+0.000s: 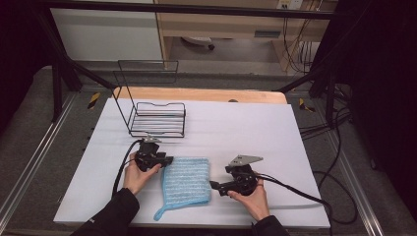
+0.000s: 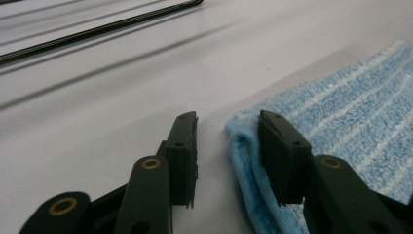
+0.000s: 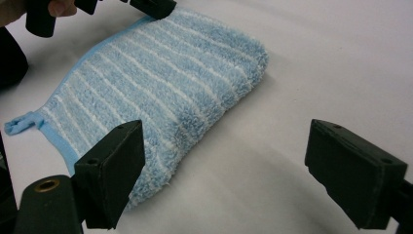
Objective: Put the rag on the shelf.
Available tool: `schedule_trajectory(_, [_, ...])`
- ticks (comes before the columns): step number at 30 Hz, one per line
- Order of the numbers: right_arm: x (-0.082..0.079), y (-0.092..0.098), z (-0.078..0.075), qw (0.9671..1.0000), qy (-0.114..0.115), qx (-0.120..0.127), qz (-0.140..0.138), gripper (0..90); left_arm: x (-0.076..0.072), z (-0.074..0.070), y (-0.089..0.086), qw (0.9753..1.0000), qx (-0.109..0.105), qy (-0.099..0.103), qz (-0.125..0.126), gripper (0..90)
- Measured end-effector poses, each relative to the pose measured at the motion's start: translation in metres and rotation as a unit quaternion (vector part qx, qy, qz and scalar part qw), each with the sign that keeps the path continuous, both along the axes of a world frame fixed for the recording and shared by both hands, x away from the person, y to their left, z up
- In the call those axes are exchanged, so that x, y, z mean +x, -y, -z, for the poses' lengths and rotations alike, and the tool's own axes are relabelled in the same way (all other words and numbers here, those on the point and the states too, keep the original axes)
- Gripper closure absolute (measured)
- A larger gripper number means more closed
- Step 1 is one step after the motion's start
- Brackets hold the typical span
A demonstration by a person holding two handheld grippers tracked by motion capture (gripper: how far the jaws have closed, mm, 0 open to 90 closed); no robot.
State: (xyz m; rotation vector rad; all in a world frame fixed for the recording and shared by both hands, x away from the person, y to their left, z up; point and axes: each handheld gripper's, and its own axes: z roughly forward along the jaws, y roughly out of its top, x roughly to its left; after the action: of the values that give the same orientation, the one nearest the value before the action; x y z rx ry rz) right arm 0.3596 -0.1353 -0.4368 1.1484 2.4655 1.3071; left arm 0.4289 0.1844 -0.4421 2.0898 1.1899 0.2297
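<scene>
A folded light-blue cloth with white stripes (image 1: 187,181) lies flat on the white table near the front edge, a small hanging loop at its near left corner. My left gripper (image 1: 169,160) is at the cloth's far left corner and open. In the left gripper view (image 2: 229,141) the cloth's hemmed corner (image 2: 341,112) sits in the gap, and one jaw rests over it. My right gripper (image 1: 214,186) is at the cloth's right edge, wide open. In the right gripper view (image 3: 229,161) the cloth (image 3: 160,83) lies ahead, with one jaw over its near edge.
A black wire rack (image 1: 157,118) stands behind the left gripper at the back left; one of its rods (image 2: 97,29) crosses the top of the left gripper view. The white table top (image 1: 255,128) stretches bare to the right. Cables trail from both grippers.
</scene>
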Motion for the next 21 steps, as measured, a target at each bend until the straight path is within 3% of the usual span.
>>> schedule_trajectory(6, [0.002, 0.001, -0.001, 1.0, 0.0, 0.001, -0.001, 14.6, -0.001, 0.001, 0.004, 0.9999, -0.008, -0.007, 0.01, 72.4])
schedule_trajectory(14, [0.008, 0.002, -0.003, 0.9999, 0.005, 0.013, 0.003, 14.2, 0.0, 0.002, 0.004, 0.9994, -0.019, -0.026, 0.012, 78.3])
schedule_trajectory(21, [0.024, 0.0, -0.007, 0.9994, 0.015, 0.026, 0.018, 18.7, 0.0, 0.002, 0.004, 0.9995, -0.017, -0.023, 0.015, 80.6])
